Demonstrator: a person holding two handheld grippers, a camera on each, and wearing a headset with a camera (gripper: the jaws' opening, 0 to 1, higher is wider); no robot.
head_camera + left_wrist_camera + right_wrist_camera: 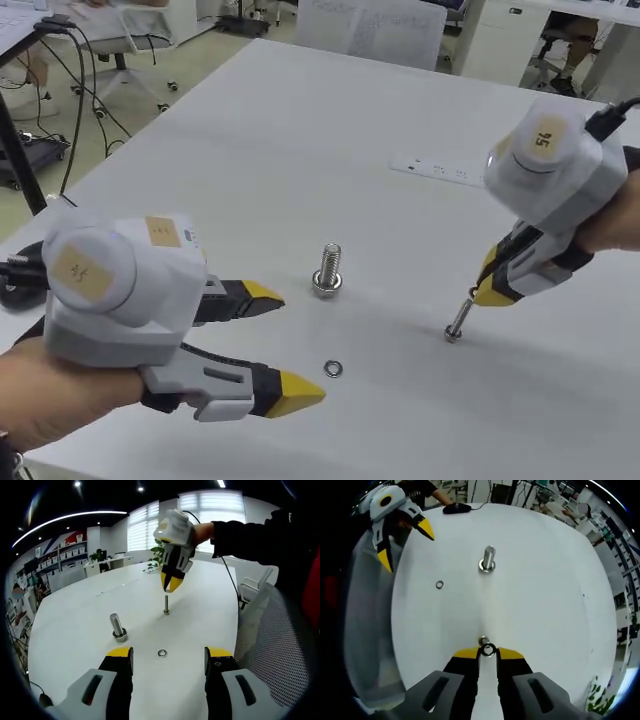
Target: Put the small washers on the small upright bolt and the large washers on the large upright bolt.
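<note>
My right gripper is shut on a small washer, held just over the top of the small upright bolt. From the head view this gripper hovers by the thin bolt at the right. The large upright bolt stands mid-table with a large washer around its base. One loose small washer lies flat in front of it. My left gripper is open, low at the near left, its yellow tips either side of that washer but short of it.
A white power strip lies on the white table beyond the bolts. A black object sits at the table's left edge, with cables and office chairs on the floor past it.
</note>
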